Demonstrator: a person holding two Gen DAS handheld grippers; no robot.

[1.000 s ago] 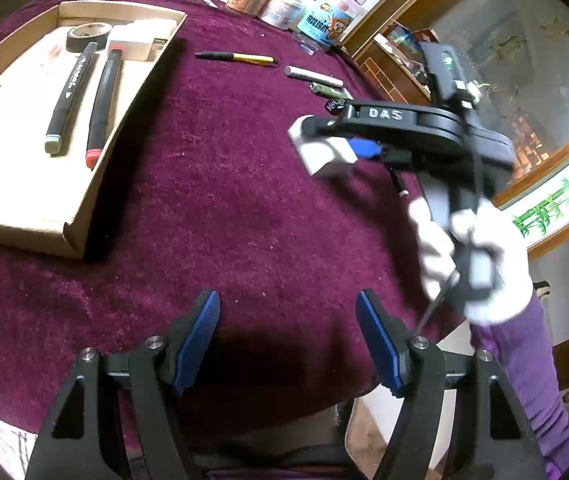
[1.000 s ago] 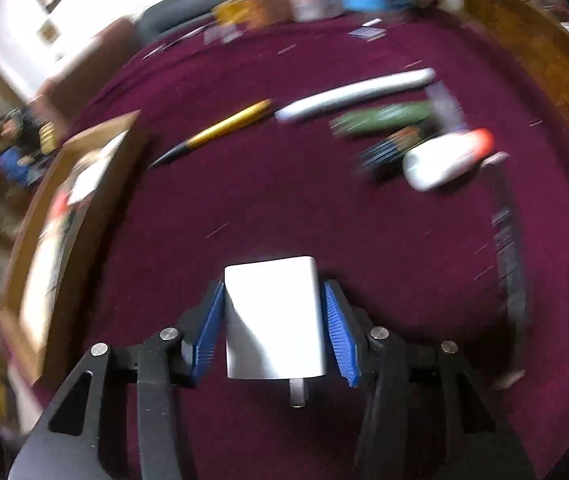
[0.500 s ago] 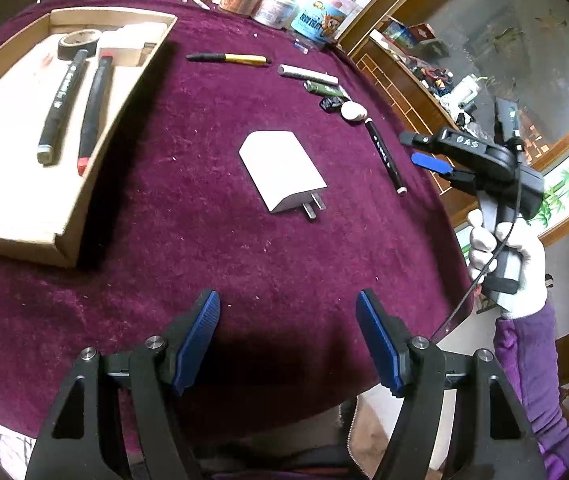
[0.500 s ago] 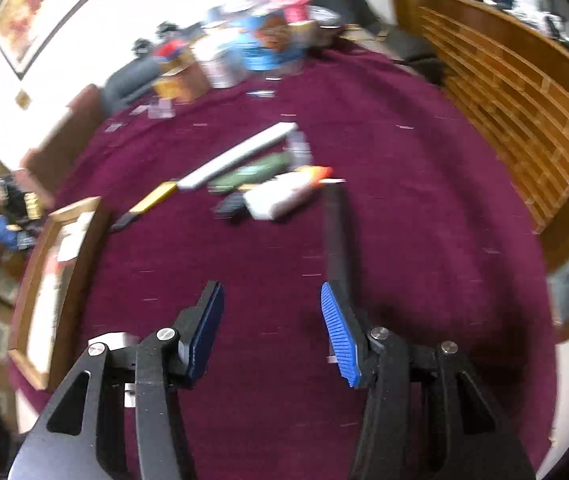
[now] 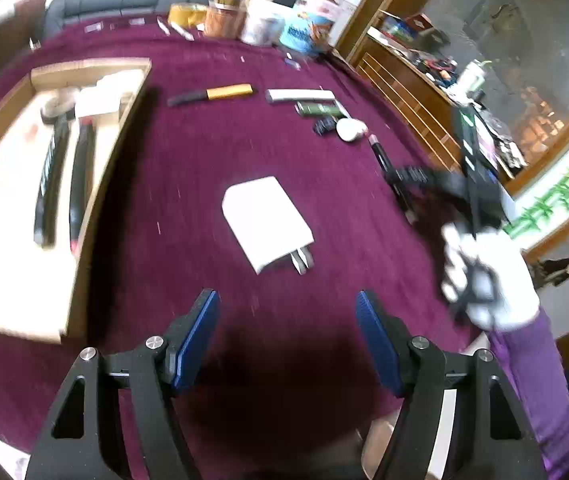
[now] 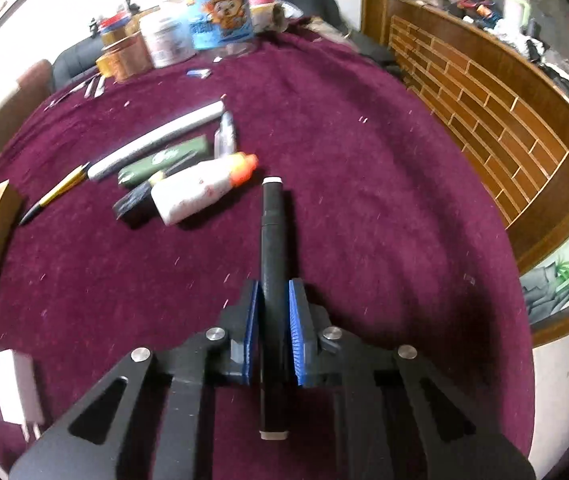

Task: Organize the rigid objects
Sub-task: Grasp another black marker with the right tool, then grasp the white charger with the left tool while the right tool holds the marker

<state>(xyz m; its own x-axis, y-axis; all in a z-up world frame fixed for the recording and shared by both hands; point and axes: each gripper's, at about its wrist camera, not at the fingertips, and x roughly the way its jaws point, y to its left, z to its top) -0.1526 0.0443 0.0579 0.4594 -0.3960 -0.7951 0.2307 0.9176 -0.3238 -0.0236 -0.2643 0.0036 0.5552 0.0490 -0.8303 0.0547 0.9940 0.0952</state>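
A white plug adapter (image 5: 266,222) lies on the maroon cloth just ahead of my open, empty left gripper (image 5: 286,316); it also shows at the lower left of the right wrist view (image 6: 16,390). My right gripper (image 6: 272,302) is shut on a black marker (image 6: 271,236) lying on the cloth, and shows at the right of the left wrist view (image 5: 416,176). Beyond the marker lie a white glue bottle with an orange cap (image 6: 200,192), a green tube (image 6: 162,160), a white stick (image 6: 156,140) and a yellow-and-black pen (image 6: 54,194).
A cardboard tray (image 5: 96,184) at the left holds two black markers (image 5: 48,176), a tape roll (image 5: 58,104) and a white box. Jars and cans (image 6: 220,16) stand at the table's far edge. A wooden cabinet (image 6: 496,128) stands to the right of the table.
My right gripper let go of the white adapter on the cloth, moved right, and has closed on the black marker. My left gripper has come a little closer to the adapter.
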